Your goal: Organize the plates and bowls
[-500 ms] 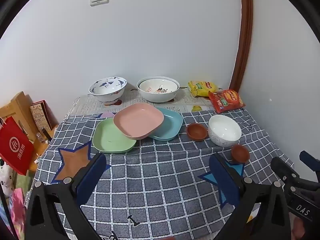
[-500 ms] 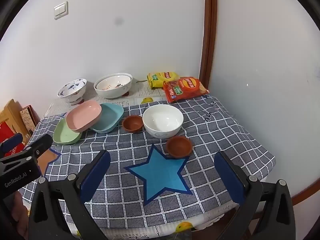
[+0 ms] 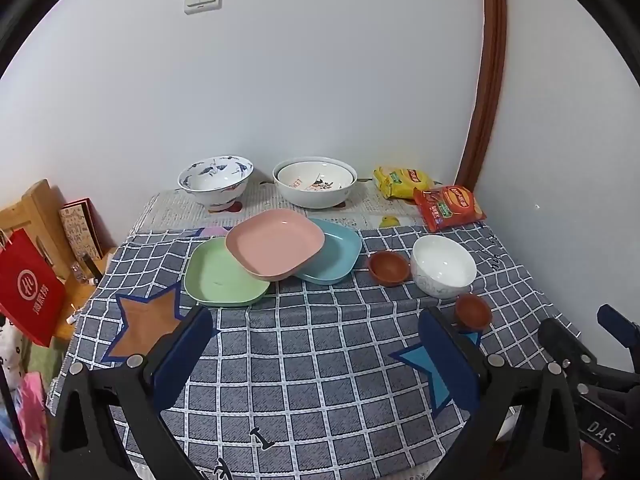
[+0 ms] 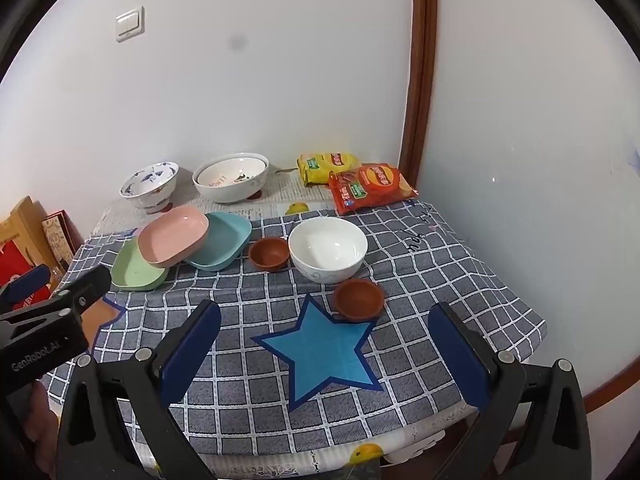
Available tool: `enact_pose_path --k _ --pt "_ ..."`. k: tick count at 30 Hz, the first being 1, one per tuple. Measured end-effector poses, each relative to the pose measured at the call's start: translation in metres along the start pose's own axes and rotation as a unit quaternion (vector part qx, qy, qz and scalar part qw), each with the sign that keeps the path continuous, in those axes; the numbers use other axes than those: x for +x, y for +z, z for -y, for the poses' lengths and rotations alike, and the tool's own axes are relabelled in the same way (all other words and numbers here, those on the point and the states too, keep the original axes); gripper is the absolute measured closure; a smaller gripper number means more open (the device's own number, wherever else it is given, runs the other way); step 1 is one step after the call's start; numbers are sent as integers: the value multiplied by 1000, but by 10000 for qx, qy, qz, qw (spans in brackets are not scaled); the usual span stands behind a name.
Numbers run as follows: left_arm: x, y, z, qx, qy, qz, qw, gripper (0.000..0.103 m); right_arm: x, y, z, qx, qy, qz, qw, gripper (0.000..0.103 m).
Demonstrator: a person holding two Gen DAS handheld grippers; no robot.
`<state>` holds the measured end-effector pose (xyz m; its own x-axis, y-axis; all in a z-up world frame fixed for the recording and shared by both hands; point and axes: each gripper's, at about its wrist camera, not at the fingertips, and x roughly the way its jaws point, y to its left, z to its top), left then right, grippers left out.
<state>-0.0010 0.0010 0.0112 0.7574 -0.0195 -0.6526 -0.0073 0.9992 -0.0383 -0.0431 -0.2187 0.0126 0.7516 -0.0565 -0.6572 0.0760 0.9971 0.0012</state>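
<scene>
Two grippers are hanging over the near edge of the table (image 3: 320,380), and almost nothing is differing from half a second ago: every dish is sitting where it sat, and both views are showing only a slight drift of the cameras. The left gripper (image 3: 316,350) is holding its fingers wide apart with nothing between them, and the right gripper (image 4: 324,344) is doing the same. That suggests the sorting is only just starting, with no dish lifted yet.

The pink plate (image 3: 274,244) is lying tilted across the green plate (image 3: 224,276) on its left and the blue plate (image 3: 336,256) on its right, touching both. To the right, a small brown bowl (image 3: 389,267) is sitting just beside the white bowl (image 3: 443,266), and a second brown bowl (image 3: 473,310) is resting nearer, at the white bowl's near right side. At the far side two larger bowls, a blue-patterned one (image 3: 215,180) and a pale one (image 3: 315,182), are standing near the wall beside snack packets (image 3: 448,206).

The pink plate is probably wanting attention first, since it is riding unsteadily on the other two.
</scene>
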Motion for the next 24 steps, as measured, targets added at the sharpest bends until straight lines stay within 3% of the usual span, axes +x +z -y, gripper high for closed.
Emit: enact_pose_path --k 24 --pt "-3 -5 -2 24 106 53 9999 0 -8 -2 -1 -18 46 114 9999 1"
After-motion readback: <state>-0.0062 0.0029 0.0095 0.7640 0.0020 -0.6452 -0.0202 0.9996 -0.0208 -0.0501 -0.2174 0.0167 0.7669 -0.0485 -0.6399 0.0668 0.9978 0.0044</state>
